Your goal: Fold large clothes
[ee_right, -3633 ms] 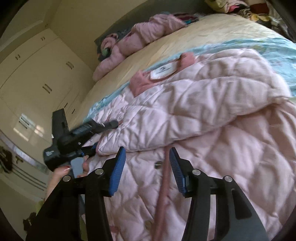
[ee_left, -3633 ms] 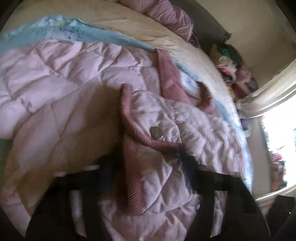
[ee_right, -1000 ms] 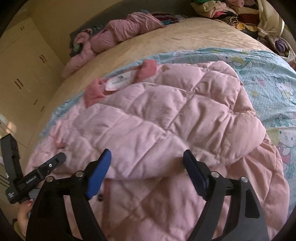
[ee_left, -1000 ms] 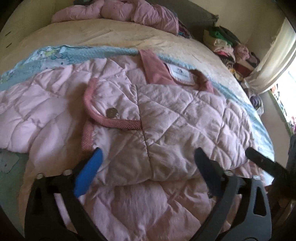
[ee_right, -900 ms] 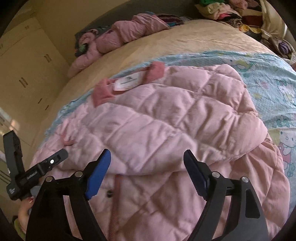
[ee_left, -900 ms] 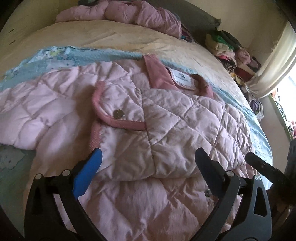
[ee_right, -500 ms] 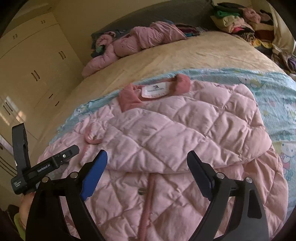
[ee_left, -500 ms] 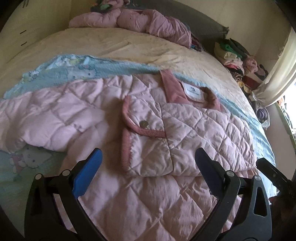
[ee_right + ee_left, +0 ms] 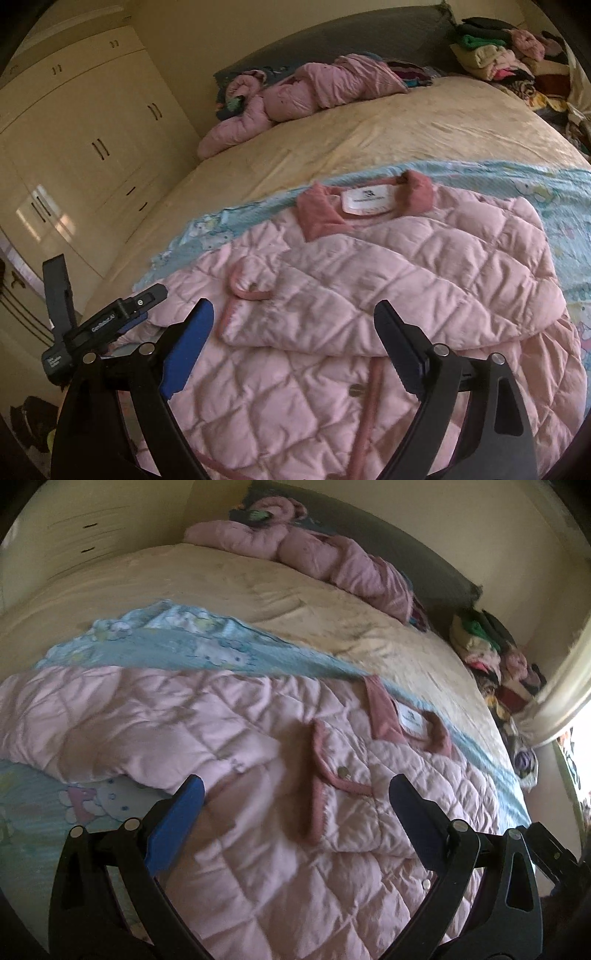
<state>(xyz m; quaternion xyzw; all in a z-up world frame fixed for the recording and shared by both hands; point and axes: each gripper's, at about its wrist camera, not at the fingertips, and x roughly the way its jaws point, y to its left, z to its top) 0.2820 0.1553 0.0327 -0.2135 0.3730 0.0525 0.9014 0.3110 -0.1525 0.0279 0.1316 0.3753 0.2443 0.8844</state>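
Jacket (image 9: 388,295) was lying spread on the bed (image 9: 332,140), collar (image 9: 365,203) toward the headboard, with one sleeve (image 9: 388,794) laid across the chest and the other sleeve (image 9: 110,731) flopped out sideways over the blue cartoon sheet (image 9: 184,646). Left tongs (image 9: 295,812) and right tongs (image 9: 291,339) both hung above it with jaws spread wide, gripping nothing.

What worried me: that quilted fabric looked puffy and slick (probably springy too), so the sleeve across the chest could slide or pop open once the other side gets pulled. A thin pinch might catch only the top layer and drag the folded part crooked. Also the hem sat close to the bed's near edge, so a hard tug could pull the whole thing off.
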